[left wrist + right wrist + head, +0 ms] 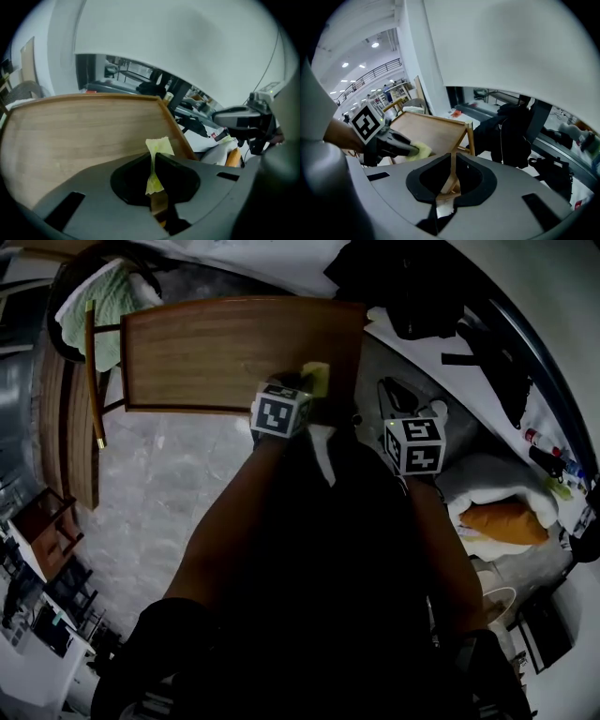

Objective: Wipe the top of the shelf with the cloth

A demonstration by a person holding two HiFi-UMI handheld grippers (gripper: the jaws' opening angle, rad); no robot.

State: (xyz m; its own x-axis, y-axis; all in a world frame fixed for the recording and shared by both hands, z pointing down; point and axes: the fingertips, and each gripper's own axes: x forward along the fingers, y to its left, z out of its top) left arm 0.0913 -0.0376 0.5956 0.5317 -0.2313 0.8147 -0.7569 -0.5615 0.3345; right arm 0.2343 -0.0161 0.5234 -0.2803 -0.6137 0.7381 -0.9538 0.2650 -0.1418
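The wooden shelf top [216, 352] lies ahead of me, and its far right corner [466, 125] shows in the right gripper view. My left gripper [307, 388] is over its near right part, shut on a small yellow cloth [317, 378]. In the left gripper view the cloth [158, 146] sticks up from between the closed jaws, over the shelf board [79, 136]. My right gripper [392, 396] hangs off the shelf's right side. Its jaws [452, 158] are shut with nothing between them. From there I see the left gripper [414, 150] pressing the cloth [423, 150] at the board's edge.
A green and white fabric [105, 302] drapes over a chair at the back left. Wooden chairs [67, 418] stand to the left. Black bags and clothing [422, 287] lie on a white ledge to the right, with an orange and white bundle [504, 521] below.
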